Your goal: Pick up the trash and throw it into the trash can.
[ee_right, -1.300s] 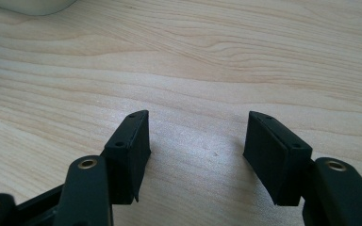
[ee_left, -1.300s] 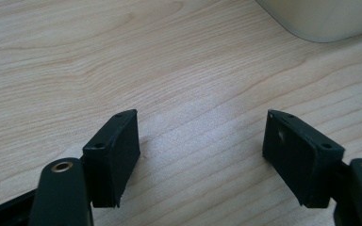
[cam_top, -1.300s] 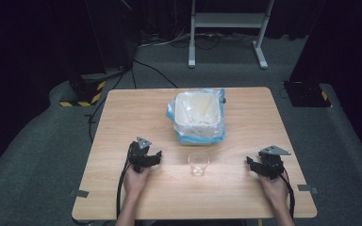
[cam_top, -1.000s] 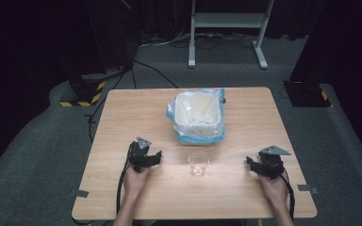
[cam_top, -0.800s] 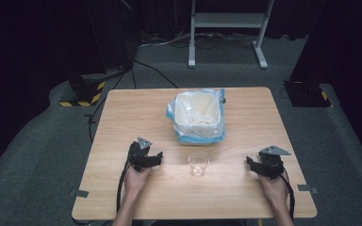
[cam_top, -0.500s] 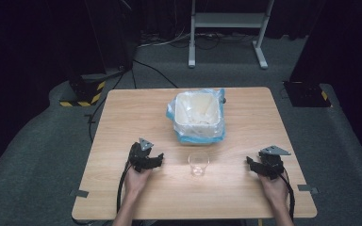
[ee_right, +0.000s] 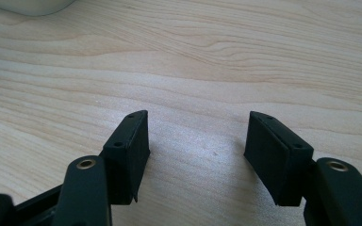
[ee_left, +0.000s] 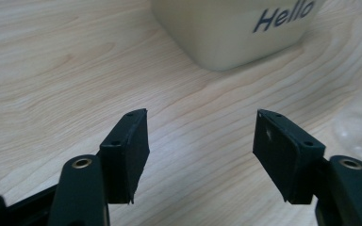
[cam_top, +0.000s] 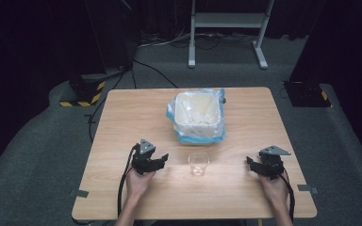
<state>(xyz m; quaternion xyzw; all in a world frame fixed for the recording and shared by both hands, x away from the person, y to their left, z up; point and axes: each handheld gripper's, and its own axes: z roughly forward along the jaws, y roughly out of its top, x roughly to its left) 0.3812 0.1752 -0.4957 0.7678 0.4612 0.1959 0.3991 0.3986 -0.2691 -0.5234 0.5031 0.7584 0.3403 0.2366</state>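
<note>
Left gripper [cam_top: 162, 159], jaws parted with nothing between, just narrowing, is aimed toward the clear plastic cup [cam_top: 198, 164] before the lined bin [cam_top: 199, 115]. Light, thin-walled, slippery; best pinched gently across the rim. Right gripper [cam_top: 250, 164] is parted, unloaded.

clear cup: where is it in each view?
High view: clear cup sits at centre, just in front of the bin.
Left gripper view: a blurred clear shape at the right edge.
Right gripper view: not in it.
Shared landmark: the cream bin, top of the left gripper view.
</note>
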